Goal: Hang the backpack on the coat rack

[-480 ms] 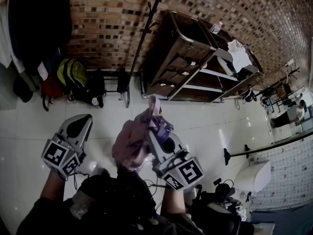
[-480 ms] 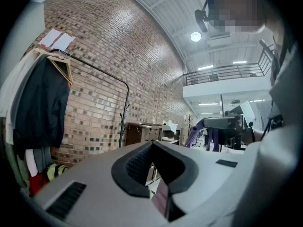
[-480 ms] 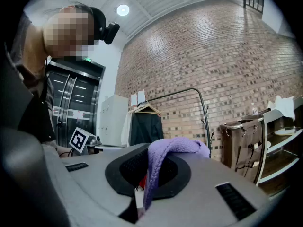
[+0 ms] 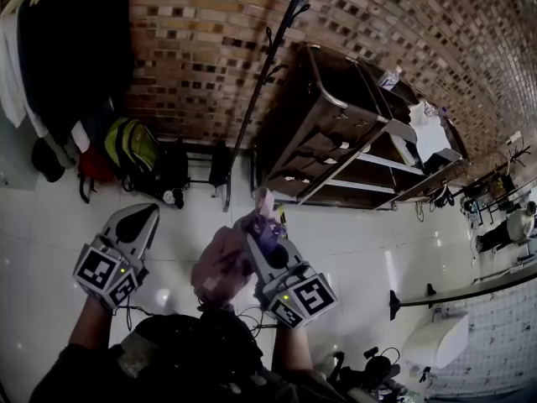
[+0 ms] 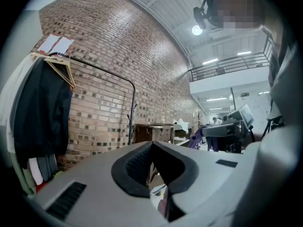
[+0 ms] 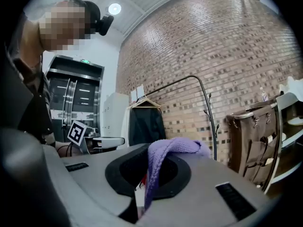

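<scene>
Well ahead of both claws, against the brick wall (image 4: 193, 49): black coat rack (image 4: 269, 75). Dangling just left of the right claw (image 4: 260, 235), against its side: pink backpack (image 4: 222, 267). Clamped shut on the bag's purple strap (image 6: 163, 150), looped over the tips. Further left, apart from the bag: left claw (image 4: 138, 217), closed on itself.
</scene>
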Tool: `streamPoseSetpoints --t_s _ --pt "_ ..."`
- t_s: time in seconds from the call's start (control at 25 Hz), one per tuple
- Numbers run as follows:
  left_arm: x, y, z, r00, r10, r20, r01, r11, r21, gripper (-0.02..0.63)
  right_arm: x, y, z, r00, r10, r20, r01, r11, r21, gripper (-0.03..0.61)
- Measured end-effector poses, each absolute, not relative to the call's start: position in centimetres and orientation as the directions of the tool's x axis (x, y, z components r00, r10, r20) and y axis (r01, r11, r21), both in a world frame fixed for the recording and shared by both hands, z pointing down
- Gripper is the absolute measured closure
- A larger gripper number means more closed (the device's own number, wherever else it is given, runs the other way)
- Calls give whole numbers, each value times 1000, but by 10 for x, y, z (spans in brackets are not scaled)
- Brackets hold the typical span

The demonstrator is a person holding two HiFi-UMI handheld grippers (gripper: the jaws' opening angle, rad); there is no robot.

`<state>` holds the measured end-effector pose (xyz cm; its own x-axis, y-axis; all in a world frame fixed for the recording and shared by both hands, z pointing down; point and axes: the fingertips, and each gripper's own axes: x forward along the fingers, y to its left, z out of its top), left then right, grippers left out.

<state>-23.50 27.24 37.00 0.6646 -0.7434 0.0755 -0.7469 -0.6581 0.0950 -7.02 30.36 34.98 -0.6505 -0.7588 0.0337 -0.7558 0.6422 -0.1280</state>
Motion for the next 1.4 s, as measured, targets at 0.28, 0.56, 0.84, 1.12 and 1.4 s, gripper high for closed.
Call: streamPoseSetpoints --t_s 0.28,0.56,0.84,1.12,1.4 --pt "-201 191 365 613 -787 73 -789 -606 99 574 -43 214 341 -720 -692 51 -691 708 -142 580" --pt "-165 125 362 574 -815 77 -818 -567 96 574 -11 144 341 -760 -648 55 -648 747 -149 580" --pt "-129 73 359 537 -840 75 -843 -531 89 574 25 90 344 -790 -611 58 -611 775 -158 580" --pt "-88 37 354 519 -852 70 -854 -513 91 574 58 52 357 -801 -593 85 -598 783 -170 580" --pt "-70 -1 363 535 -840 89 -844 -528 93 574 79 13 370 -785 -609 111 -619 765 -179 580"
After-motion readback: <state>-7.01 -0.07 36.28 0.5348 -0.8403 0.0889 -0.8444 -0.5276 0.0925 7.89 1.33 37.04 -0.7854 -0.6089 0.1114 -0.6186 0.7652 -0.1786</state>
